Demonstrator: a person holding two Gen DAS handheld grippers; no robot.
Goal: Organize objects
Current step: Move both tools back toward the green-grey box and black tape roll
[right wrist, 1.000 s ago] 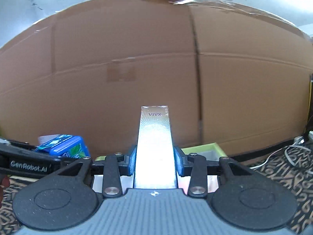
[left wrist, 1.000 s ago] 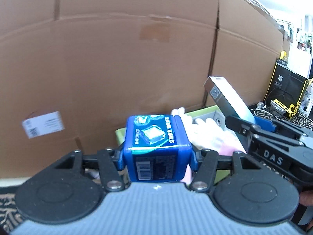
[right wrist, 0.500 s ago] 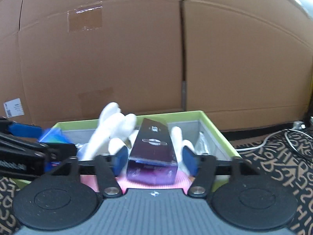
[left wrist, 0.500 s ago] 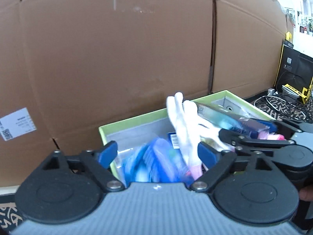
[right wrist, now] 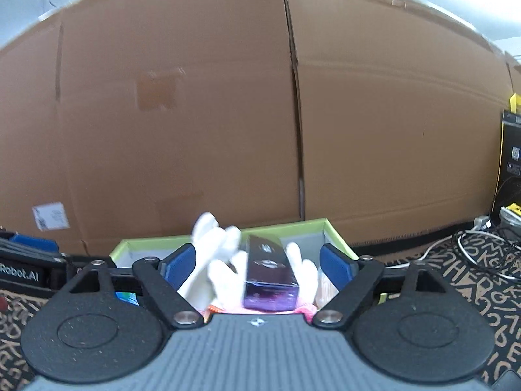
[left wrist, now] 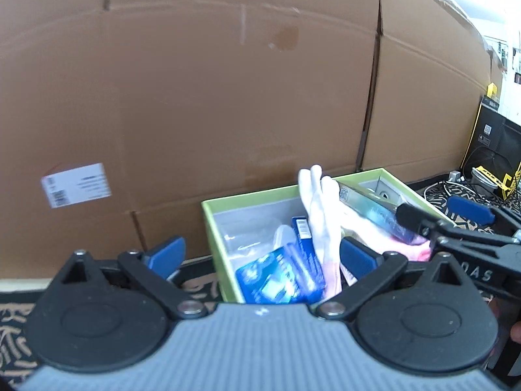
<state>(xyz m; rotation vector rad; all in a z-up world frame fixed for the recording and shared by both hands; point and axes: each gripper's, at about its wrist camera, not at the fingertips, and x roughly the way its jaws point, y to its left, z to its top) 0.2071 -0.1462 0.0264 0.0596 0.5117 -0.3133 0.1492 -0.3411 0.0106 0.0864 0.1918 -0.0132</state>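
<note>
Above the green-rimmed box [left wrist: 250,195], your left tool [left wrist: 260,257] points downward with its blue pads spread wide; its jaws have just been opening, and nothing is pressed between them. The blue packet [left wrist: 280,277] lies in the box at 6 o'clock of the left view, just beyond the pads and clear of both.

Your right tool [right wrist: 259,262] is held nearer to level. Its jaws have also just been opening. The purple carton [right wrist: 270,273] sits between the pads with a gap on each side, resting on the box contents.

View differences:
- Left view: shows the box interior, with grey inner walls, clear plastic wrap at its near corner, and the blue packet with a barcode label. Your right tool enters at 3 o'clock as a black linkage with one blue pad [left wrist: 470,210]. A fingertip shows at the 4 o'clock edge.
- Right view: shows the purple carton end-on, glossy and rectangular, and only a sliver of the blue packet at 8 o'clock. Your left tool appears at 9 o'clock.

Materials:
- White glove [left wrist: 320,208]: soft fabric, fingers standing upright in the box; visible in both views.
- Pink cloth [right wrist: 228,308]: under the carton.
- Cardboard wall [left wrist: 228,97]: matte brown, taped seams, white label at 9 o'clock.
- Patterned mat [right wrist: 456,277]: dark with tan letter shapes, cables at 3 o'clock.
</note>
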